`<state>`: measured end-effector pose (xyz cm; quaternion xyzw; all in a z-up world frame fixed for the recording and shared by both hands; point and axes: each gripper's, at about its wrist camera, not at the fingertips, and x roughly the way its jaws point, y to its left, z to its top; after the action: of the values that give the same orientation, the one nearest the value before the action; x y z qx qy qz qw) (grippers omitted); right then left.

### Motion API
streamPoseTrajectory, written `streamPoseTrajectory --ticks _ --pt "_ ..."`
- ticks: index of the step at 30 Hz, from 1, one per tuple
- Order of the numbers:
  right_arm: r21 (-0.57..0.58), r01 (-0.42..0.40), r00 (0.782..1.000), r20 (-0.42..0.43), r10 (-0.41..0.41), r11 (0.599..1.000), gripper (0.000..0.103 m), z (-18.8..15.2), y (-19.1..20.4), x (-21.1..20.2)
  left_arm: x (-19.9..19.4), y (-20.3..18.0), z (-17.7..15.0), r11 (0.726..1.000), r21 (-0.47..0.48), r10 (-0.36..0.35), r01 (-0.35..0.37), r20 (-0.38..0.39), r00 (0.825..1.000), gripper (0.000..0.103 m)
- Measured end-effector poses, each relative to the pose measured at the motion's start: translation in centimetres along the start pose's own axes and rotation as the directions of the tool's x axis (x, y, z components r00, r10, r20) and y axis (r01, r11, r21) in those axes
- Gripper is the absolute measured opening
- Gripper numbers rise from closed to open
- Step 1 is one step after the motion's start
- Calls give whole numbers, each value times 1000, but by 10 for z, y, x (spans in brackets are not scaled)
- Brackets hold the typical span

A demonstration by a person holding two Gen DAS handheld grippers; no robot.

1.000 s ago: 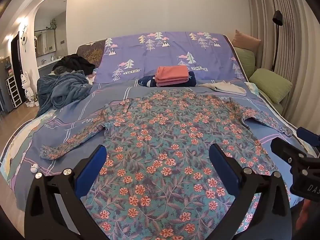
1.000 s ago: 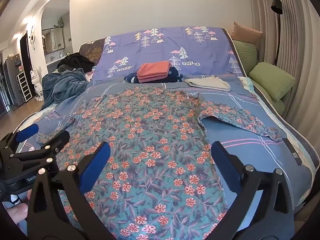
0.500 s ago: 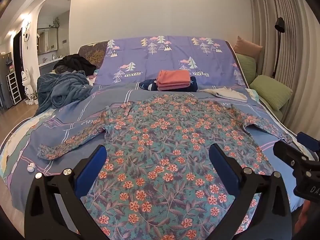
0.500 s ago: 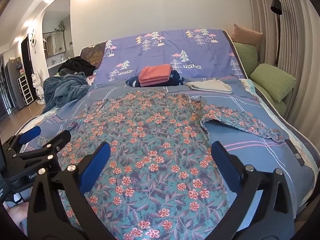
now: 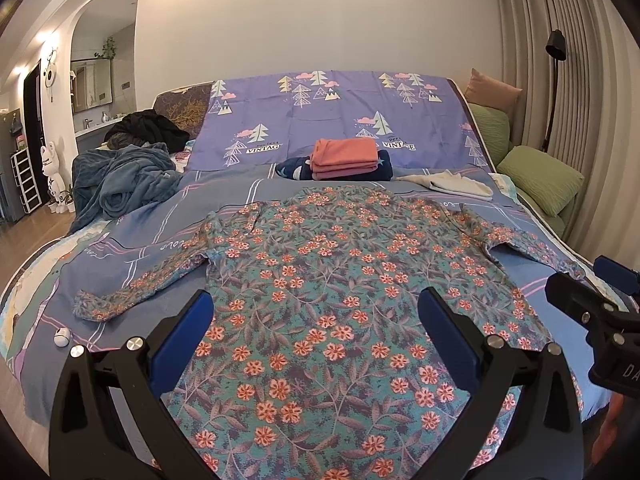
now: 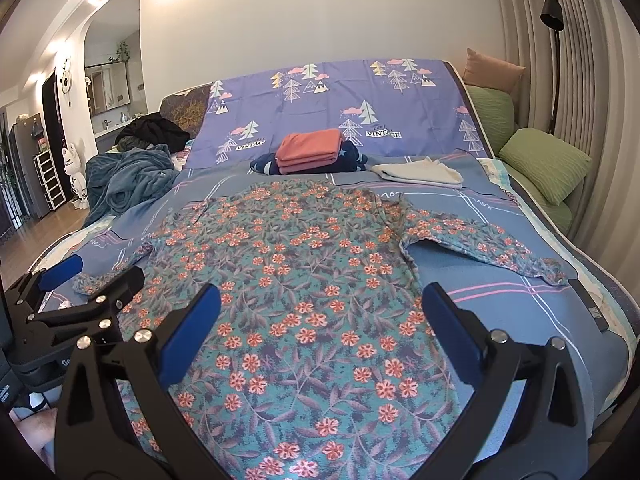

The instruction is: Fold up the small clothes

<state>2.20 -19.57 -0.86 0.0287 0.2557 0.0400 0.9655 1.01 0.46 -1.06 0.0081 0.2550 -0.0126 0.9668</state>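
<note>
Floral shirt [image 5: 340, 300] lies spread flat on the bed [image 5: 152, 236], hem toward the camera, both sleeves out to the sides. Left tool [image 5: 316, 316] and right tool [image 6: 320, 316] both hover above the hem end, fingers spread wide, pinching nothing. Judged step: garment laid out, first fold not yet started. Next move likely calls for each tool to drop to a sleeve or side edge, close on the cloth, and carry it inward over the body; thin fabric, so the pinch must catch a single layer cleanly. Folded stack [image 5: 346, 158] sits at 12 o'clock beyond the collar, with a pale garment [image 5: 448, 186] at about 1 o'clock. Left view shows the whole left sleeve out at 9 o'clock and a small white object [image 5: 62, 336] near its cuff; right view hides most of that behind the other tool. Right view shows the right sleeve at 3 o'clock fully to its cuff, which is partly blocked in the left view.
</note>
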Motion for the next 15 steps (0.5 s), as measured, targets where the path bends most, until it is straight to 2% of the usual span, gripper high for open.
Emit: streamPoseTrajectory --ticks 15 --pt "-4 -3 1000 13 3 1000 101 3 2 -5 -7 -3 -1 1000 4 -21 21 12 1000 102"
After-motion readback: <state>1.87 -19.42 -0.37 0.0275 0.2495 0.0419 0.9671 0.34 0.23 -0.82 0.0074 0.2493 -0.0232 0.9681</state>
